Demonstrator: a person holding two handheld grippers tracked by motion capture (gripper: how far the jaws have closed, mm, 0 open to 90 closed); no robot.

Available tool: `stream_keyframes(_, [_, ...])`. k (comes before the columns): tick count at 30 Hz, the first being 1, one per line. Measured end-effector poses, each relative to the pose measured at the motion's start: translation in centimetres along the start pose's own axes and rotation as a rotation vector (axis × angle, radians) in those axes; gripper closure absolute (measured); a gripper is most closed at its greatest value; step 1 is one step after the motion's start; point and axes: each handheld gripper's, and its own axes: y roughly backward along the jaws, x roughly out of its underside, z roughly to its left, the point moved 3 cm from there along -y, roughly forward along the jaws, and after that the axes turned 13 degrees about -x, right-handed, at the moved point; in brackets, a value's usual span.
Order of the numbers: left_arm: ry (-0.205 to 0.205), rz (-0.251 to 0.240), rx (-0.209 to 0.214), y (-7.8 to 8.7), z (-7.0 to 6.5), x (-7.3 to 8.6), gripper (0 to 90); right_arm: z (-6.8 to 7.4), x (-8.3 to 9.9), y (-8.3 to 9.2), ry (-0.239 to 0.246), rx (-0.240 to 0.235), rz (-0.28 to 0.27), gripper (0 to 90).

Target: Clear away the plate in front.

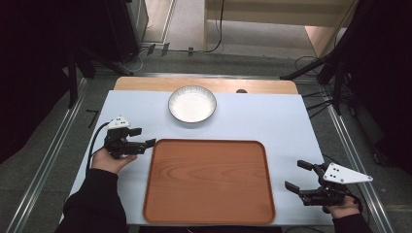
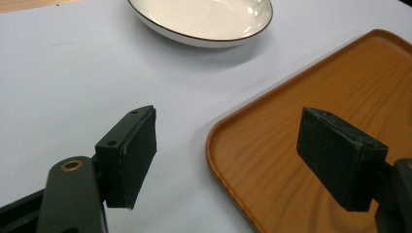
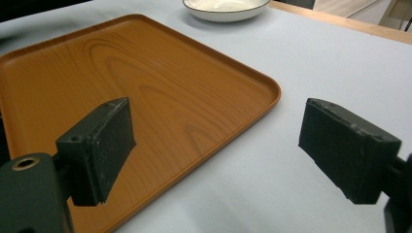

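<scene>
The left gripper [image 1: 149,137] stands with its jaws wide and nothing between them, at the far left corner of the tray [image 1: 209,182]; one jaw hangs over the white table cover, the other over the tray's rim. It points roughly toward the bowl [image 1: 192,103], which sits alone on the cover just beyond the tray's far edge, a little left of the middle. This looks like an approach, most likely a reach for the bowl, though the jaws straddle the tray's corner closely enough that a grip on the tray cannot be ruled out. To take the bowl, the gripper would need to travel farther away and right, then close over the thin rim.

The right gripper [image 1: 297,175] also gapes empty, low over the cover just right of the tray's near right corner.

The tray is a flat rounded rectangle in orange-brown wood grain with a low raised lip. The bowl is shallow, glossy, white, with a fine dark line round its rim.
</scene>
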Motion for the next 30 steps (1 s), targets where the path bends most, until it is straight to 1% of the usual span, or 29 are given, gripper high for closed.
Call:
stream_keyframes(1, [0.000, 0.000, 0.000, 0.0, 0.0, 0.0, 22.7, 0.0, 0.0, 0.0, 0.000, 0.000, 0.000, 13.6])
stream_keyframes(2, [0.011, -0.014, 0.005, -0.5, 0.0, -0.3, 22.8, 0.0, 0.0, 0.0, -0.002, 0.000, 0.002, 13.6])
stream_keyframes(3, [0.013, -0.005, 0.006, -0.8, 0.1, -0.4, 22.9, 0.0, 0.0, 0.0, 0.000, 0.001, 0.001, 13.6])
stream_keyframes(4, [0.005, 0.004, -0.004, -1.1, 0.1, -0.5, 22.8, 0.0, 0.0, 0.0, 0.003, 0.003, 0.001, 13.6])
stream_keyframes(5, [-0.004, 0.010, -0.008, -1.3, 0.0, -0.6, 22.8, 0.1, 0.0, 0.0, 0.002, 0.003, 0.001, 13.7])
stream_keyframes(7, [-0.009, 0.013, -0.007, -1.5, 0.0, -0.9, 22.5, 0.1, 0.0, 0.0, 0.002, 0.005, 0.001, 13.6])
stream_keyframes(9, [-0.010, 0.012, -0.006, -2.0, -0.1, -1.3, 21.2, 0.1, 0.0, 0.1, 0.003, 0.006, -0.009, 13.6])
stream_keyframes(10, [-0.010, 0.012, -0.006, -2.0, -0.1, -1.3, 20.5, 0.0, 0.0, 0.2, 0.003, 0.009, -0.010, 13.6])
stream_keyframes(11, [-0.009, 0.031, -0.012, -2.4, -0.2, -1.7, 20.5, 0.0, 0.0, 0.2, 0.001, 0.008, -0.009, 13.6])
stream_keyframes(12, [-0.009, 0.031, -0.012, -2.4, -0.2, -1.7, 20.5, 0.0, 0.0, 0.2, 0.001, 0.008, -0.009, 13.6])
stream_keyframes(13, [-0.005, 0.036, 0.002, -2.6, -0.3, -2.0, 20.9, 0.0, 0.0, 0.2, 0.002, 0.007, -0.009, 13.6])
stream_keyframes(14, [-0.005, 0.036, 0.002, -2.6, -0.3, -2.0, 22.1, 0.0, 0.0, 0.2, 0.002, 0.007, -0.009, 13.6])
stream_keyframes(15, [0.007, 0.037, 0.011, -2.9, -0.4, -2.4, 21.9, 0.1, 0.1, 0.2, 0.000, 0.007, -0.008, 13.6])
stream_keyframes(16, [0.007, 0.037, 0.011, -2.9, -0.4, -2.4, 21.5, 0.1, 0.1, 0.2, 0.000, 0.007, -0.008, 13.6])
stream_keyframes(17, [0.012, 0.042, 0.012, -3.3, -0.2, -2.8, 21.0, 0.1, 0.1, 0.3, 0.005, 0.011, -0.002, 13.6])
stream_keyframes(20, [0.019, 0.049, 0.007, -3.8, 0.0, -3.1, 21.0, 0.1, 0.1, 0.4, 0.007, 0.011, -0.007, 13.6])
stream_keyframes(21, [0.018, 0.045, -0.001, -4.0, 0.0, -3.3, 21.2, 0.1, 0.1, 0.4, 0.008, 0.013, -0.008, 13.6])
stream_keyframes(22, [0.016, 0.043, 0.001, -4.1, 0.0, -3.4, 21.2, 0.1, 0.1, 0.4, 0.008, 0.013, -0.008, 13.6])
stream_keyframes(23, [0.021, 0.055, 0.002, -4.5, 0.0, -3.8, 21.1, 0.1, 0.1, 0.3, 0.008, 0.014, -0.006, 13.6])
stream_keyframes(24, [0.021, 0.055, 0.002, -4.5, 0.0, -3.8, 21.0, 0.1, 0.1, 0.3, 0.004, 0.013, -0.002, 13.6])
stream_keyframes(25, [0.008, 0.064, -0.009, -4.9, -0.1, -4.2, 20.9, 0.1, 0.1, 0.3, 0.001, 0.011, -0.001, 13.7])
stream_keyframes(27, [0.006, 0.064, -0.014, -5.1, -0.2, -4.4, 20.8, 0.1, 0.1, 0.2, 0.004, 0.010, -0.004, 13.6])
stream_keyframes(29, [0.002, 0.062, 0.001, -5.5, -0.4, -5.1, 20.7, 0.1, 0.1, 0.2, 0.004, 0.008, 0.004, 13.6])
stream_keyframes(30, [0.002, 0.062, 0.001, -5.5, -0.4, -5.1, 20.7, 0.1, 0.1, 0.2, 0.004, 0.008, 0.004, 13.6])
